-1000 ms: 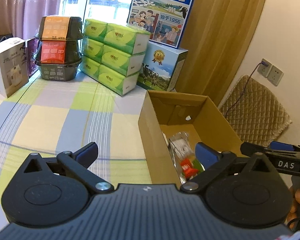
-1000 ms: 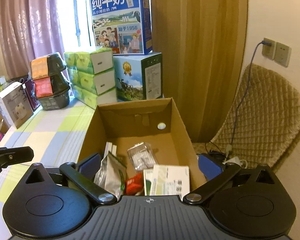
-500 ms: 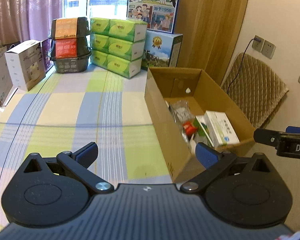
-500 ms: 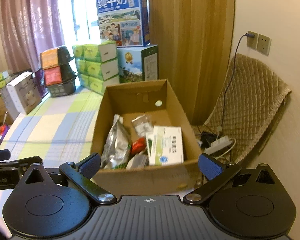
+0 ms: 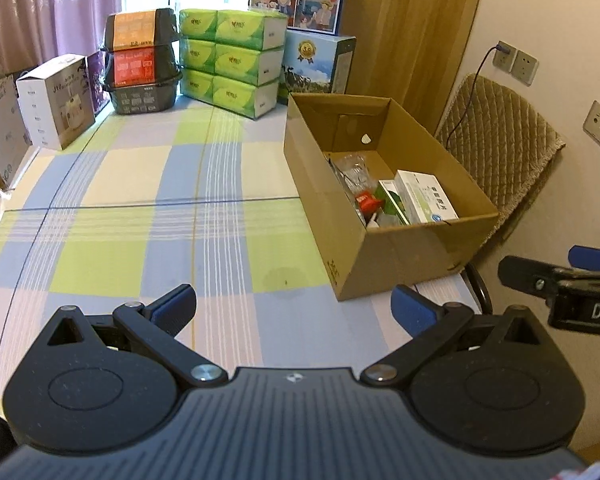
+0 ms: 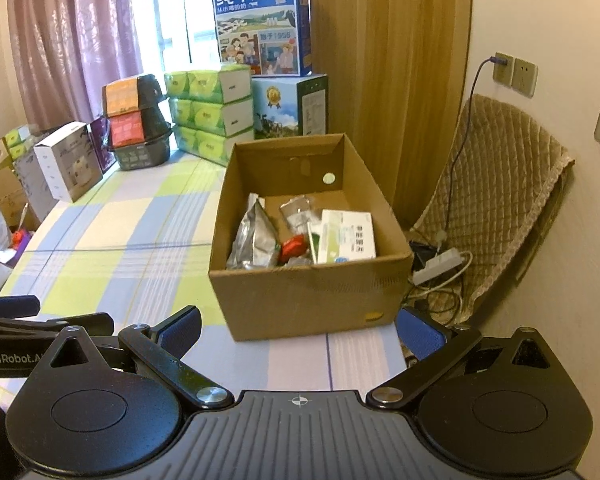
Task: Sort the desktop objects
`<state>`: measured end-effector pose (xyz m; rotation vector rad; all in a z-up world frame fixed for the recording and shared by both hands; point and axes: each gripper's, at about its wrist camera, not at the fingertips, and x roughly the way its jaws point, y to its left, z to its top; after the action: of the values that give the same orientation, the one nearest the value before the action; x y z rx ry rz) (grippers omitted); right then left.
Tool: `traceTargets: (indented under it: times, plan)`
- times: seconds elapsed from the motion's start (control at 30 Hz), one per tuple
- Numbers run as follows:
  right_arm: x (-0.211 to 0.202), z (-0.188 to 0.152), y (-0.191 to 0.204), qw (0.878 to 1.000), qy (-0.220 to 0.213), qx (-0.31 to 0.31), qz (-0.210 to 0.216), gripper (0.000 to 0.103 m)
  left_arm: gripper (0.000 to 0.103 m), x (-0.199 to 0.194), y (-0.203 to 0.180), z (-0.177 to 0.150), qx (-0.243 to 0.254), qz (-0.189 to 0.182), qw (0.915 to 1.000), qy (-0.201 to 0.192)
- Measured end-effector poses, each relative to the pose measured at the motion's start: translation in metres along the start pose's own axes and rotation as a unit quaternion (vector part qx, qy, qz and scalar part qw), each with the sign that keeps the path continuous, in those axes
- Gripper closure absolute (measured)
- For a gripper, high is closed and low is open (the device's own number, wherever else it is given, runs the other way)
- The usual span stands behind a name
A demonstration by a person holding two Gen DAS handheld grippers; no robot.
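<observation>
Right wrist view, right gripper (image 6: 298, 328) jaws spread, empty, cardboard box (image 6: 312, 292) at 12 o'clock, left gripper (image 5: 294, 308) jaws spread, empty.

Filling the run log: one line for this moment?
left gripper: open, empty | right gripper: open, empty | cardboard box: holds sorted items
</observation>
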<state>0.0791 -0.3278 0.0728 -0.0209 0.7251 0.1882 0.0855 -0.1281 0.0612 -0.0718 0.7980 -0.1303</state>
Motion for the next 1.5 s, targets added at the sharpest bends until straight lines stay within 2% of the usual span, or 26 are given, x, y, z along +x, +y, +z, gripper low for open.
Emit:
traceTargets:
  times: [0.6, 1.5]
  plan:
    - [-0.01, -0.017, 0.008, 1.0, 0.008, 0.007, 0.006, 0.002, 0.001, -0.011, 0.003, -0.013, 0.011, 0.013, 0.9998, 0.005]
    - [-0.001, -0.018, 0.011, 1.0, 0.016, 0.012, 0.01, 0.002, 0.001, -0.007, 0.005, -0.015, 0.013, 0.021, 0.9996, 0.011]
